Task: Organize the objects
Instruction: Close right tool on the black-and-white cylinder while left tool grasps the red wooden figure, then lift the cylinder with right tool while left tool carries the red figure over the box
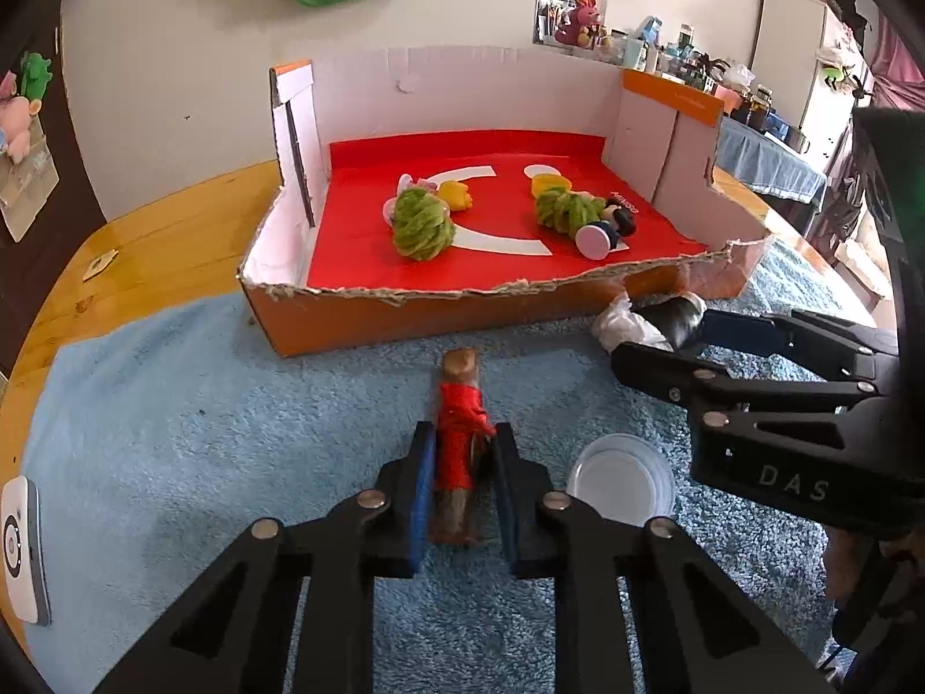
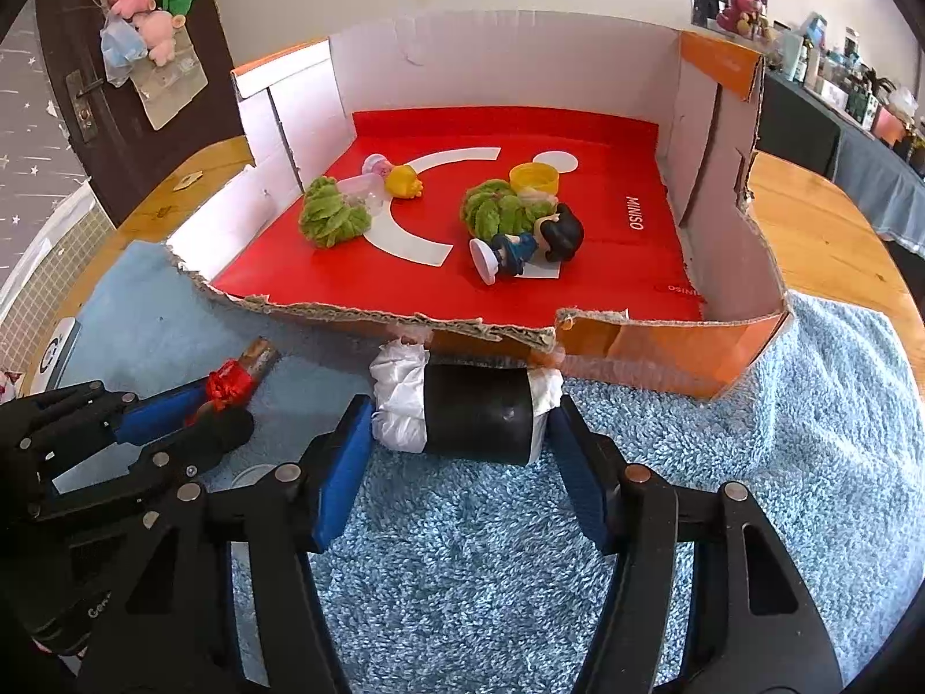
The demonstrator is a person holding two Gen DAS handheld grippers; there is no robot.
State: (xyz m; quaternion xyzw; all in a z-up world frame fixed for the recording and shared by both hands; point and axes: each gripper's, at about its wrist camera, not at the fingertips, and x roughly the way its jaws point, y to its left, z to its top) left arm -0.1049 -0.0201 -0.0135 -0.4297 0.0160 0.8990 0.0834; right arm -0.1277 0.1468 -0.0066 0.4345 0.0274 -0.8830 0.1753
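A brown stick (image 1: 459, 370) bound in red ribbon lies on the blue towel, and my left gripper (image 1: 462, 439) is shut on it, blue pads against both sides. The same stick (image 2: 257, 355) and left gripper (image 2: 225, 410) show at the left of the right wrist view. A black roll with white crumpled ends (image 2: 480, 416) lies against the front wall of the cardboard box (image 2: 376, 312). My right gripper (image 2: 462, 410) is shut on the roll, one pad on each end. In the left wrist view the roll (image 1: 676, 318) and right gripper (image 1: 653, 341) are at the right.
The red-floored box (image 1: 404, 295) holds two green yarn balls (image 1: 422, 225), a yellow toy (image 1: 454, 195), a yellow lid (image 2: 535, 176) and a toppled figurine (image 2: 532, 246). A clear plastic cup (image 1: 621, 488) lies on the blue towel (image 1: 173, 434). A white device (image 1: 20, 549) sits at the left edge.
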